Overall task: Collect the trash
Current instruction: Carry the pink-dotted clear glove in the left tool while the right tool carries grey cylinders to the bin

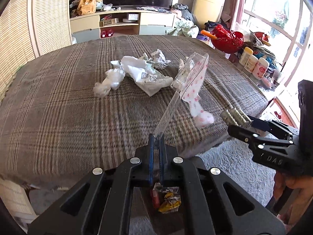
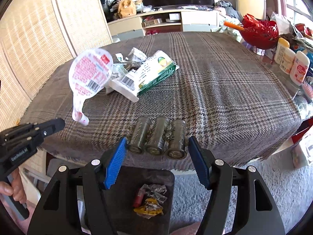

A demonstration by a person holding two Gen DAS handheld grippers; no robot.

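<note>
My left gripper is shut on the tab of a clear peel-off lid printed in pink, which hangs lifted above the plaid table. From the right wrist view the lid shows its barcode side, with the left gripper below it. My right gripper is shut on a pack of three silvery cylinders, held over the table's near edge. More trash lies mid-table: crumpled white paper, a white wrapper and a green-and-white packet. A dark bin holding wrappers sits below both grippers.
A red basket and several white bottles stand at the table's right side. Grey carpet covers the floor on the right. A woven screen runs along the left. A TV cabinet stands beyond the table.
</note>
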